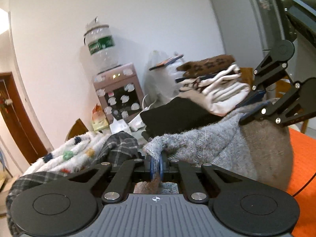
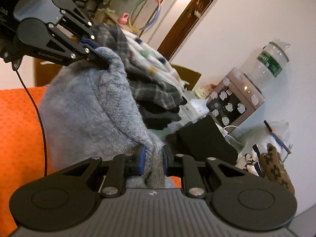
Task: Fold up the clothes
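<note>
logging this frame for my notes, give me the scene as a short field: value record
held item: grey knit garment, lifted between both grippers
left gripper: shut on one edge of the garment
right gripper: shut on another edge of it
surface: orange cloth
unfolded pile: plaid garment and fluffy spotted white garment
folded stack: white and brown patterned clothes
background: water dispenser with bottle on top

fuzzy grey knit garment, lifted, draped over orange surface
</note>
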Tool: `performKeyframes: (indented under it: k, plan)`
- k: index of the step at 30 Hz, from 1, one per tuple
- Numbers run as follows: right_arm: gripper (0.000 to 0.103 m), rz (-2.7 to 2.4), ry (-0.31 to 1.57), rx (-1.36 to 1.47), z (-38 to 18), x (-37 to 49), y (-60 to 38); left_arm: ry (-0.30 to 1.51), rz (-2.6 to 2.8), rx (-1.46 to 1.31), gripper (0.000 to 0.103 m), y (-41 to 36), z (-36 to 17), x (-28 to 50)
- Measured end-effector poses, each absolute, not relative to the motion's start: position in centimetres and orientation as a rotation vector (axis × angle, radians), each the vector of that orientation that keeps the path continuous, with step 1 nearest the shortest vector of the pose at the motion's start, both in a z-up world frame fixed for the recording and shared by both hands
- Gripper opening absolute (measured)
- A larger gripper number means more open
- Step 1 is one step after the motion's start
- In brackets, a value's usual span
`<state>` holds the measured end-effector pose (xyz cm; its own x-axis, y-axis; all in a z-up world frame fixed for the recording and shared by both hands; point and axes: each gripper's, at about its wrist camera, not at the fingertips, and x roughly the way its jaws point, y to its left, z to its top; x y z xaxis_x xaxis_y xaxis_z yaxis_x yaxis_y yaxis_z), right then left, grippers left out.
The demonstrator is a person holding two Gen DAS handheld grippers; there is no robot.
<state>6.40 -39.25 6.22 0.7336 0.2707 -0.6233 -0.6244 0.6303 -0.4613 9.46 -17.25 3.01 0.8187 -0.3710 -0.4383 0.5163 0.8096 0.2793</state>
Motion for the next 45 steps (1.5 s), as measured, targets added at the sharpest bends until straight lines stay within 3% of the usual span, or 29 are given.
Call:
performKeyframes:
  k: [7,13,20,25,28,30,33,45]
  plan:
    - [0.018,0.551,0.626,-0.715,1.0,18.2,-40.0,0.511,-0.475,0.389,0.008,-18.8,-1.2,18.9]
    - [0.018,0.550,0.716,-0.696,-6.1,24.5,-40.4,0.677,-0.477,0.387,0.008,-19.7,-8.1,25.6]
    - [0.020,0.529,0.760,-0.600,-12.4,26.1,-41.2,0.743,-0.478,0.390,0.008,-20.5,-14.4,27.3]
    - [0.026,0.491,0.742,-0.465,-13.2,26.3,-42.1,0.705,-0.465,0.392,0.008,-20.6,-15.1,26.6]
    - [0.033,0.475,0.749,-0.416,-12.8,26.7,-42.6,0.713,-0.482,0.348,0.011,-19.9,-14.7,27.2]
    - [0.046,0.453,0.747,-0.396,-11.6,26.9,-42.9,0.725,-0.467,0.310,0.029,-19.1,-13.8,27.7]
    - [0.053,0.415,0.711,-0.387,-8.6,26.1,-43.1,0.731,-0.430,0.272,0.035,-17.9,-11.9,27.8]
    - [0.055,0.338,0.663,-0.242,0.9,17.3,-44.3,0.639,-0.414,0.154,0.042,-15.6,-2.0,19.4]
